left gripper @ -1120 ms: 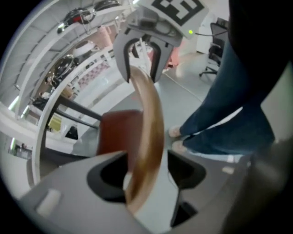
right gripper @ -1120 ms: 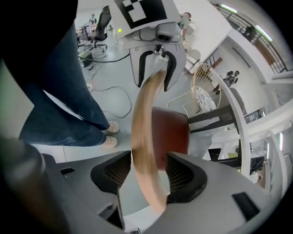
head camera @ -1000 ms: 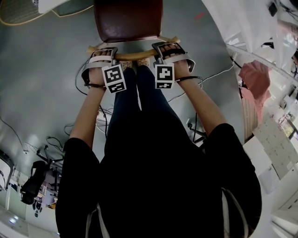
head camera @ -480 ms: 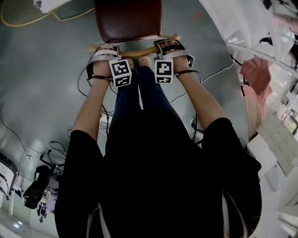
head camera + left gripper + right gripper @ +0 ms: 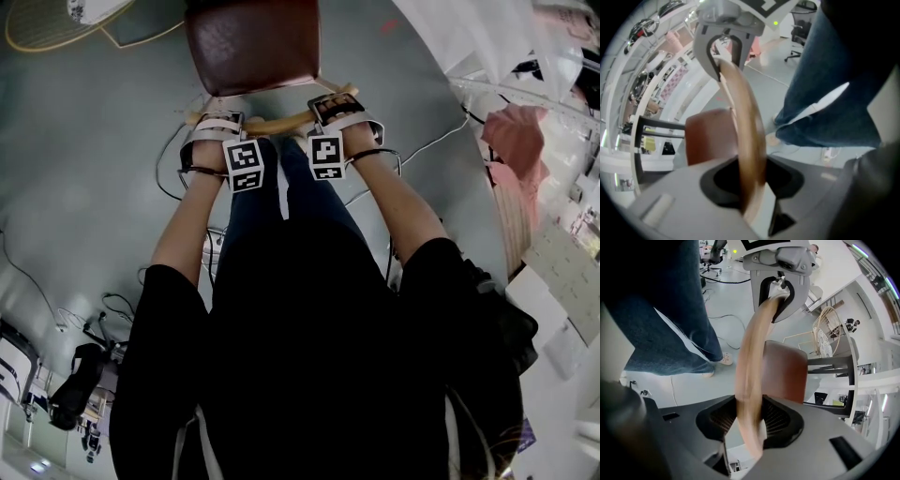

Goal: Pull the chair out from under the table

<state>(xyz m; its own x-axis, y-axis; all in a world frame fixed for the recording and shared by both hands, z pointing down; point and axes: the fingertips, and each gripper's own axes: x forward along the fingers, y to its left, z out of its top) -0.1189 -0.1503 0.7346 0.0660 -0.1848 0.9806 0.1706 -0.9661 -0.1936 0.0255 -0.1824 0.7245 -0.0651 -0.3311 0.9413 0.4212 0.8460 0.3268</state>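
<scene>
The chair has a brown seat [image 5: 251,45] and a curved wooden backrest rail [image 5: 277,120], and stands just ahead of the person's legs. My left gripper [image 5: 217,127] holds the rail's left part and my right gripper [image 5: 339,108] its right part, both pointing steeply down. In the left gripper view the rail [image 5: 745,122] runs between the jaws of my left gripper [image 5: 750,187]. In the right gripper view the rail [image 5: 754,348] sits between the ribbed pads of my right gripper [image 5: 749,420]. Both pairs of jaws have just been closing and now press on the rail.
The person's jeans-clad legs [image 5: 272,187] stand right behind the backrest. Cables [image 5: 169,169] trail over the grey floor on both sides. A white table top [image 5: 855,357] on a dark frame [image 5: 829,363] lies beyond the seat. Pink cloth [image 5: 516,141] and shelving are at the right.
Both grippers have closed onto the backrest rail. The hands and the rail have shifted slightly toward the person.
</scene>
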